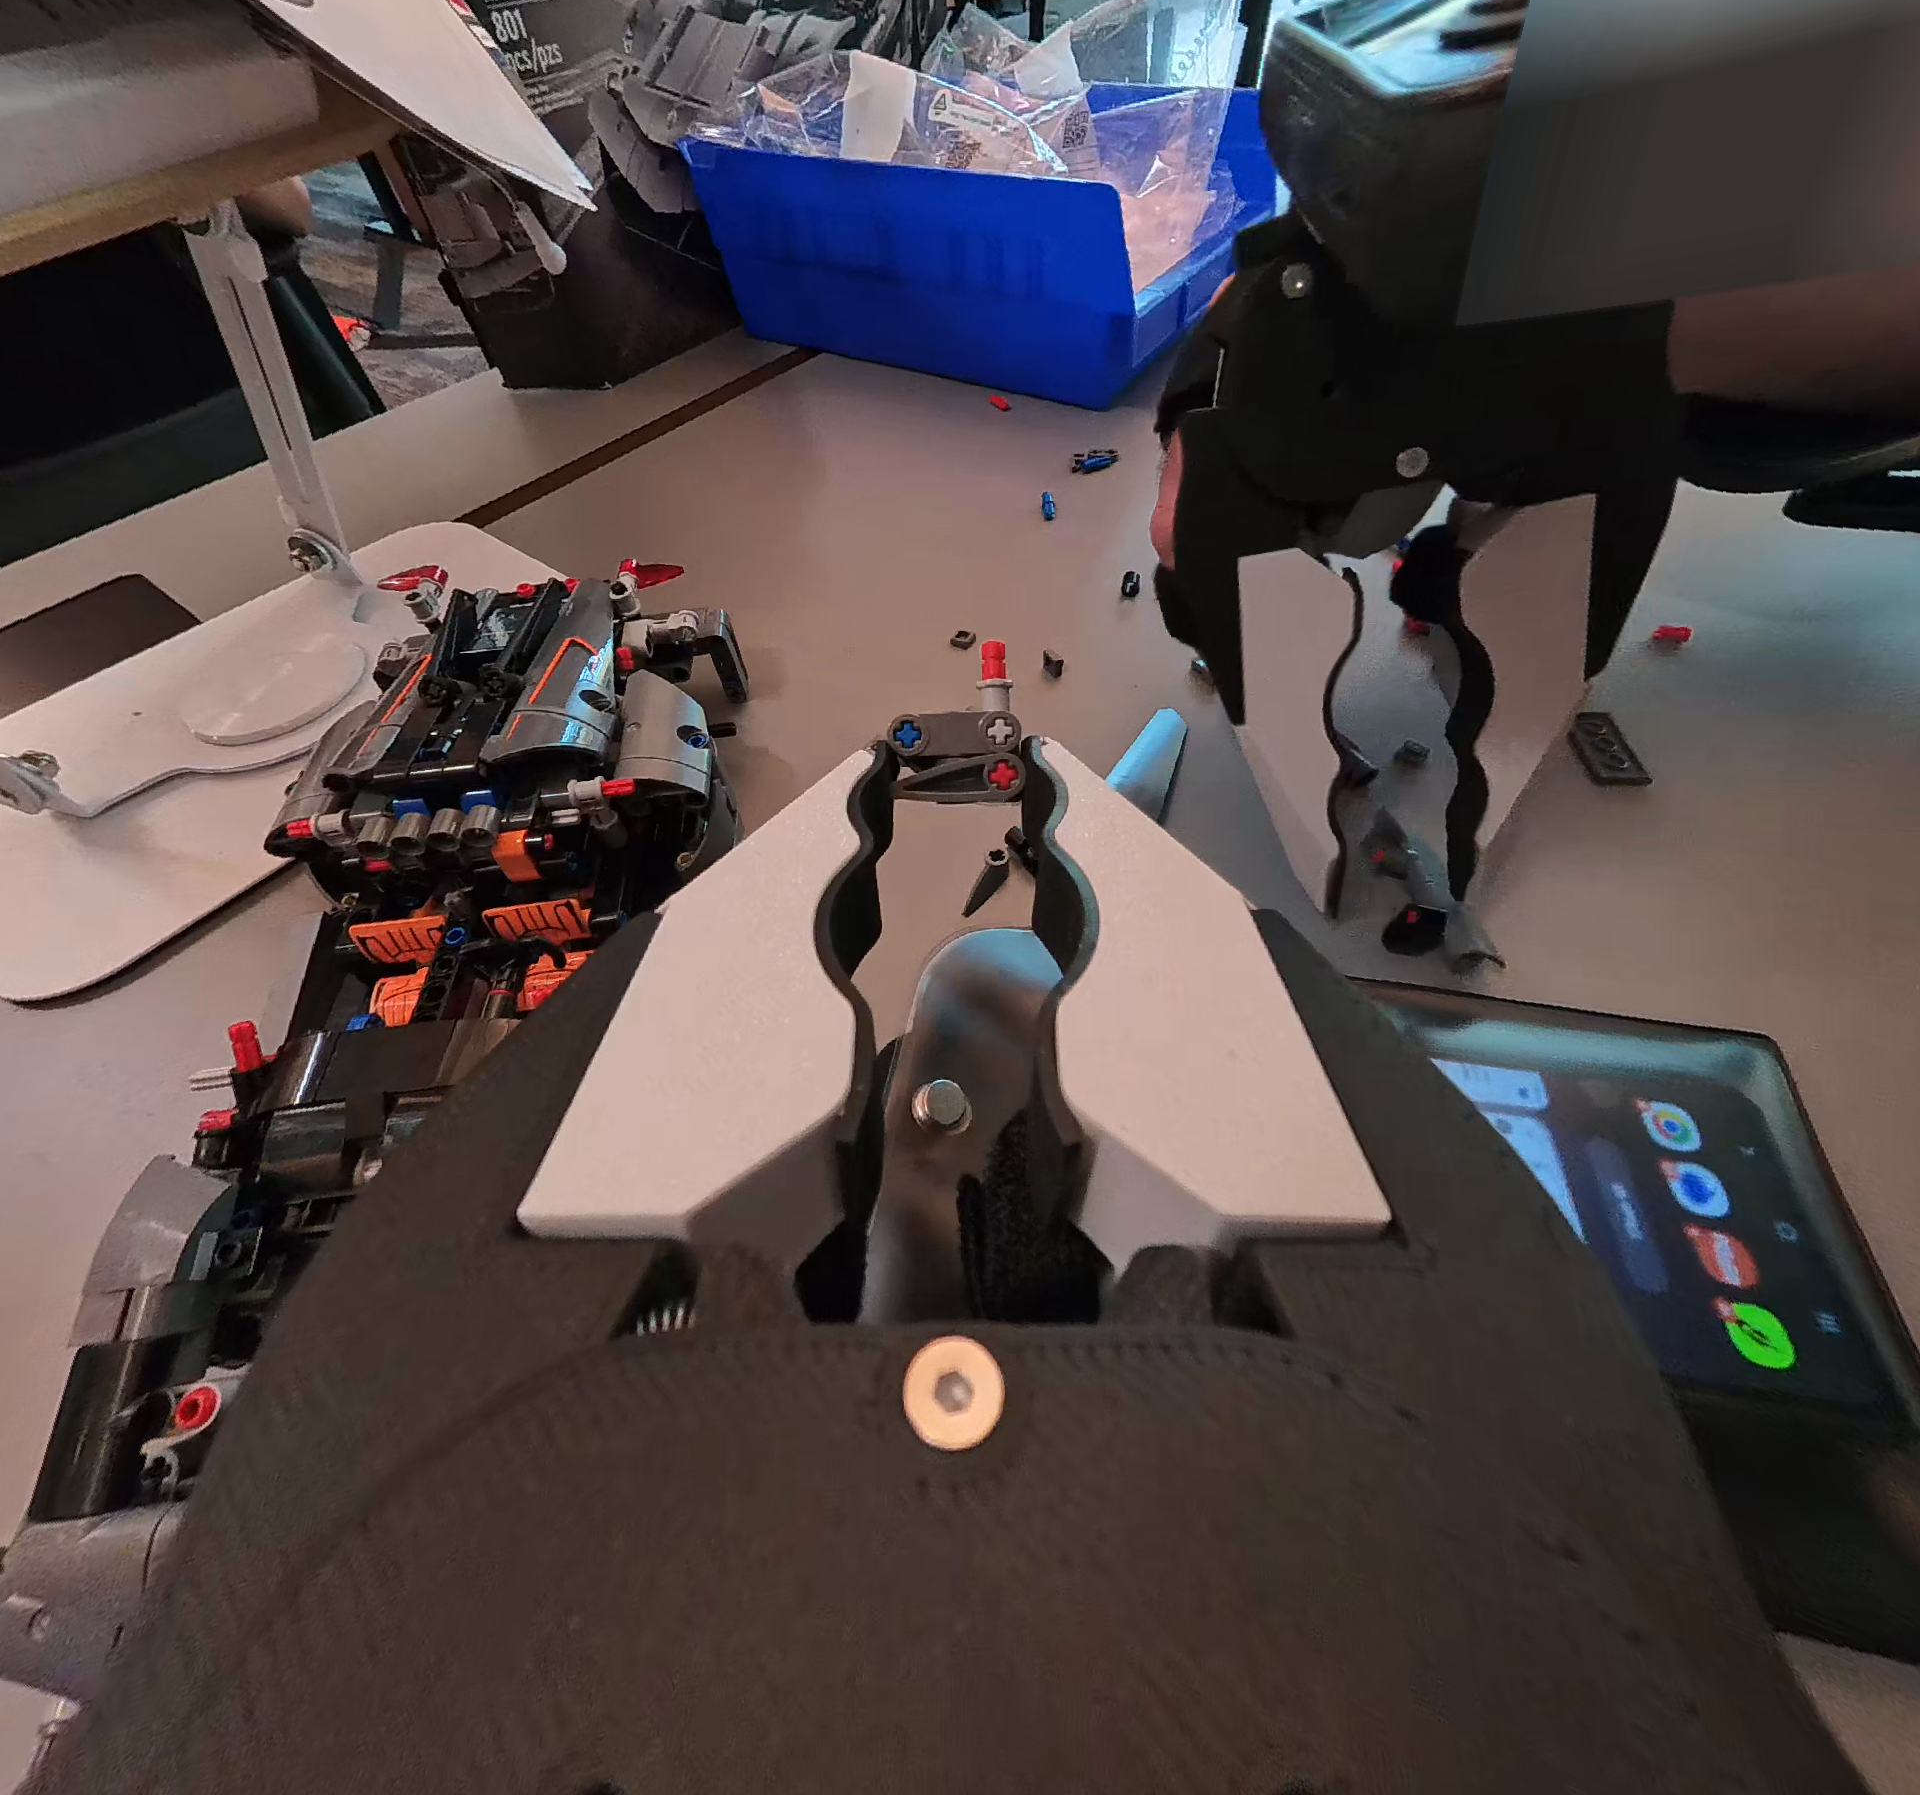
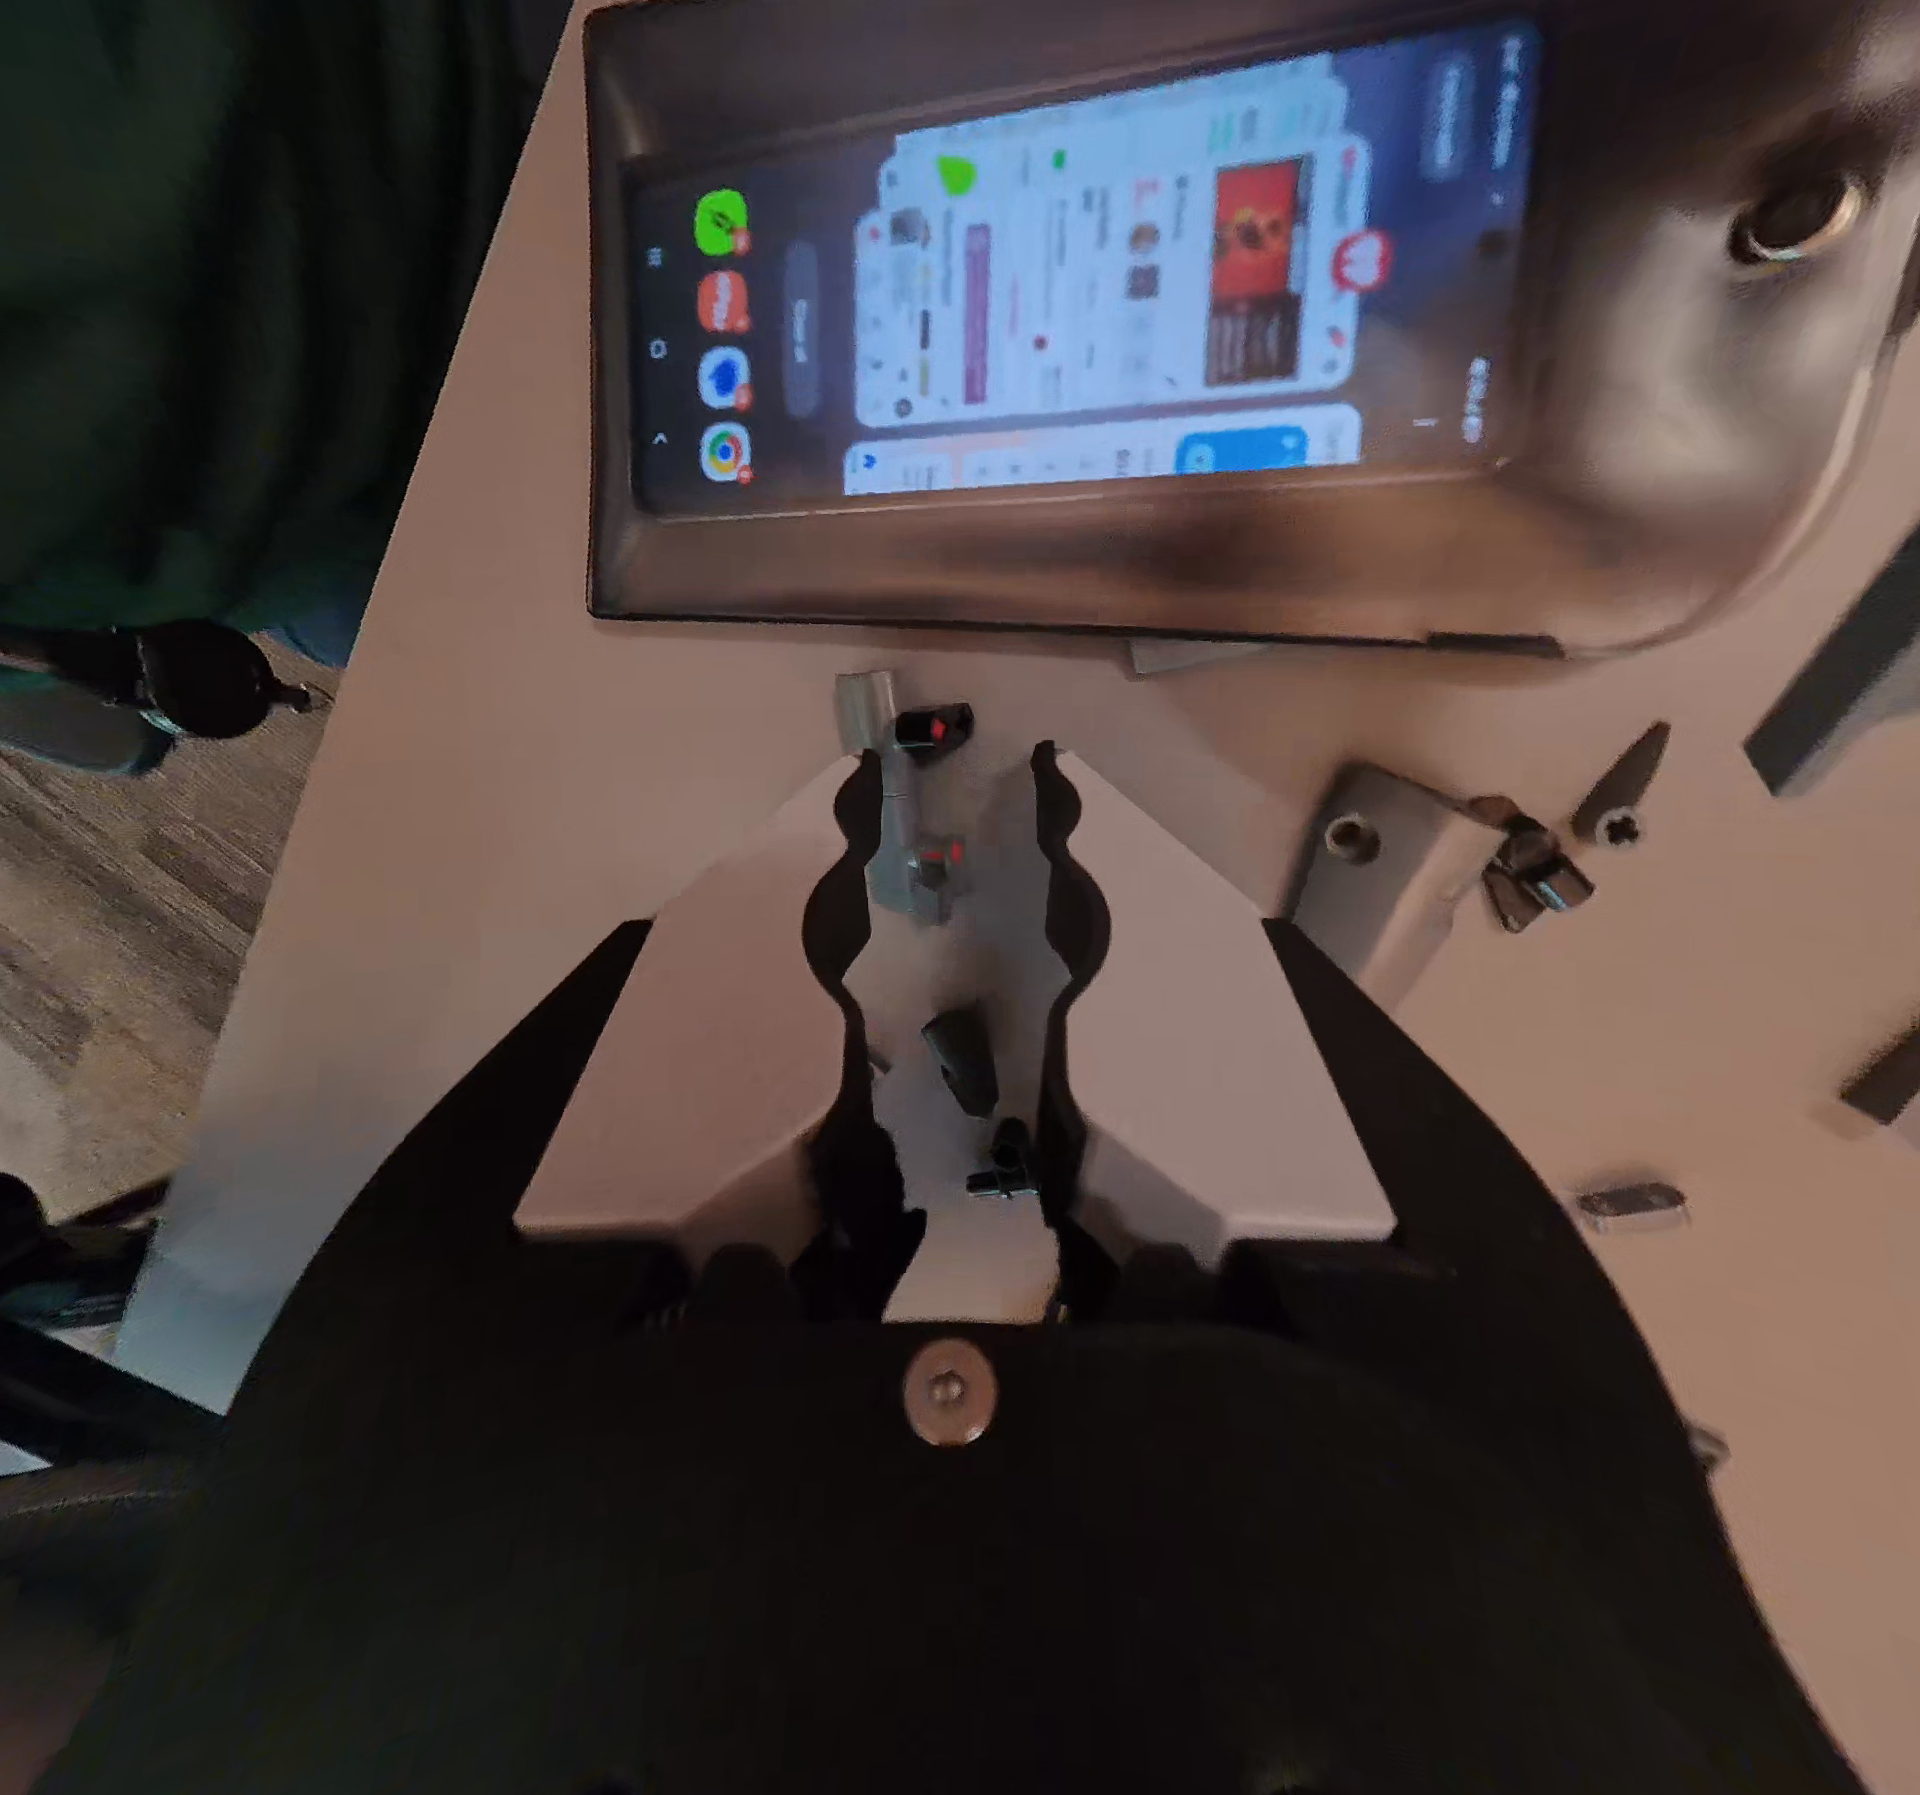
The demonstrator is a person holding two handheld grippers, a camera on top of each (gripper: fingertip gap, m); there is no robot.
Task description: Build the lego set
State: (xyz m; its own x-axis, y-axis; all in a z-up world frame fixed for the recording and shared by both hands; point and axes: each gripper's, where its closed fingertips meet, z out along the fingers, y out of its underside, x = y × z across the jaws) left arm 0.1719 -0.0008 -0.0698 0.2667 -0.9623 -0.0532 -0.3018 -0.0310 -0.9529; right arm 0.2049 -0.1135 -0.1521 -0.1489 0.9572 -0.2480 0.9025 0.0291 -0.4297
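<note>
My left gripper [image 1: 958, 758] is shut on a small dark grey lego assembly [image 1: 951, 746] with blue, white and red cross axles; a red and grey pin [image 1: 992, 670] stands up from it. The partly built black and orange lego car [image 1: 499, 758] lies on the table left of it. My right gripper [image 2: 951, 779] is open, its tips down at the table around a long grey piece [image 2: 902, 846] with a black and red connector [image 2: 932, 729]. The left wrist view shows the right gripper [image 1: 1397, 888] over that grey piece [image 1: 1439, 914].
A phone in a black tray [image 1: 1662, 1205] lies near right; it also fills the right wrist view [image 2: 1039, 291]. A blue bin [image 1: 966, 259] of bags, the lego box [image 1: 665, 31], and a white stand [image 1: 260, 602] stand behind. Loose small pieces [image 1: 1091, 462] and a grey panel [image 2: 1371, 872] lie scattered.
</note>
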